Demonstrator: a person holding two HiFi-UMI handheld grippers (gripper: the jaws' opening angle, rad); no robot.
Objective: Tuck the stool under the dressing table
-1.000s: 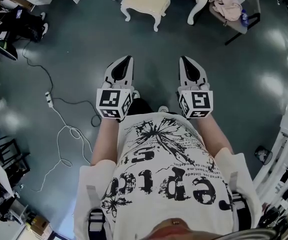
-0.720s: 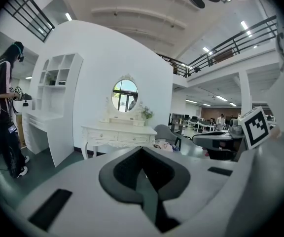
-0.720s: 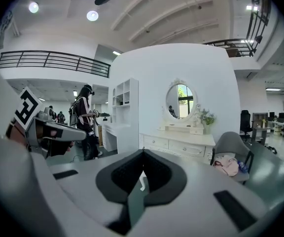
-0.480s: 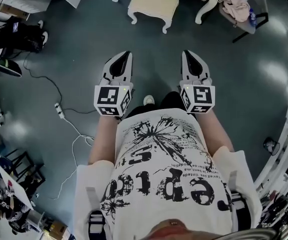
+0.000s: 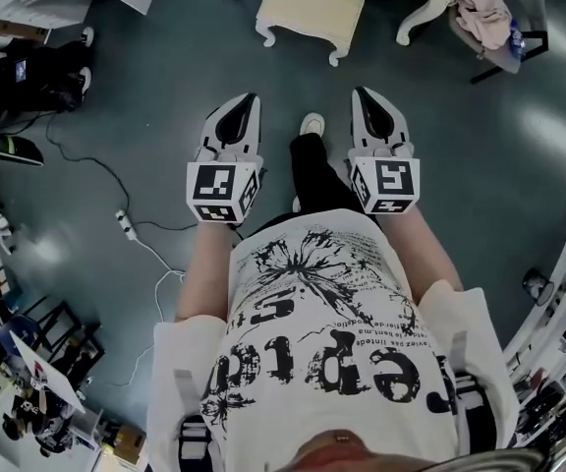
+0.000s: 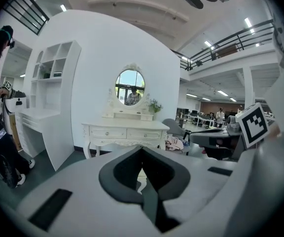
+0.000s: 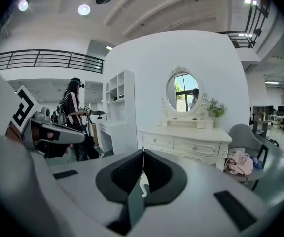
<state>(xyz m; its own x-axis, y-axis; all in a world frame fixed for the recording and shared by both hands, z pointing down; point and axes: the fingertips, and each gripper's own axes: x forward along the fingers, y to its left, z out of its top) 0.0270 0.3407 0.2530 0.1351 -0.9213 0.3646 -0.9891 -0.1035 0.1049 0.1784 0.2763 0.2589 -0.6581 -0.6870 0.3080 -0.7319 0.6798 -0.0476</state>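
Left gripper point(image 5: 248, 106) and right gripper point(image 5: 362, 98) mid-frame, side by side, jaws of both clenched on nothing. Stool point(image 5: 311, 6) top centre on floor, well apart from grippers, beside dressing table point(image 5: 423, 3) top right.

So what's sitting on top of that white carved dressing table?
An oval mirror in an ornate white frame on a small drawer shelf, with a little green plant beside it. The dressing table's rear edge is hidden behind that shelf.
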